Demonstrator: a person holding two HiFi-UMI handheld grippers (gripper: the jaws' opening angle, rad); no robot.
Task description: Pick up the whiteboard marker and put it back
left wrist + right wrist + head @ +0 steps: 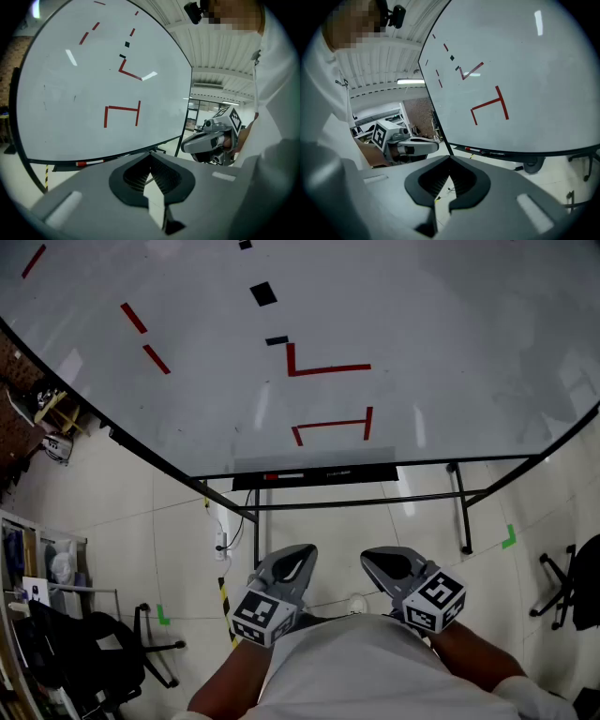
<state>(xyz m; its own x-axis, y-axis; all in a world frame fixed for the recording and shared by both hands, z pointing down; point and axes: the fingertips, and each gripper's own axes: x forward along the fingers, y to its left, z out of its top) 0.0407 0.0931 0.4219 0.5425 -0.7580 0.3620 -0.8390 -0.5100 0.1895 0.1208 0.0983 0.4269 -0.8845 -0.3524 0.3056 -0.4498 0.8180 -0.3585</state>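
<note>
A whiteboard marker [284, 476] with a red cap and white body lies on the dark tray [356, 473] along the whiteboard's [441, 324] lower edge. It also shows as a small marker [88, 162] in the left gripper view and as a marker [473, 150] in the right gripper view. My left gripper [300, 555] and right gripper [373, 559] are held close to the person's body, well short of the tray. Both are shut with nothing between the jaws. Each gripper view shows the other gripper: the right gripper [211, 140] and the left gripper [412, 146].
Red tape lines [328, 369] and black squares mark the board. The stand's black legs [461, 507] cross the tiled floor below the tray. A power strip [221, 542] lies on the floor. Office chairs stand at left [112, 643] and right [572, 587].
</note>
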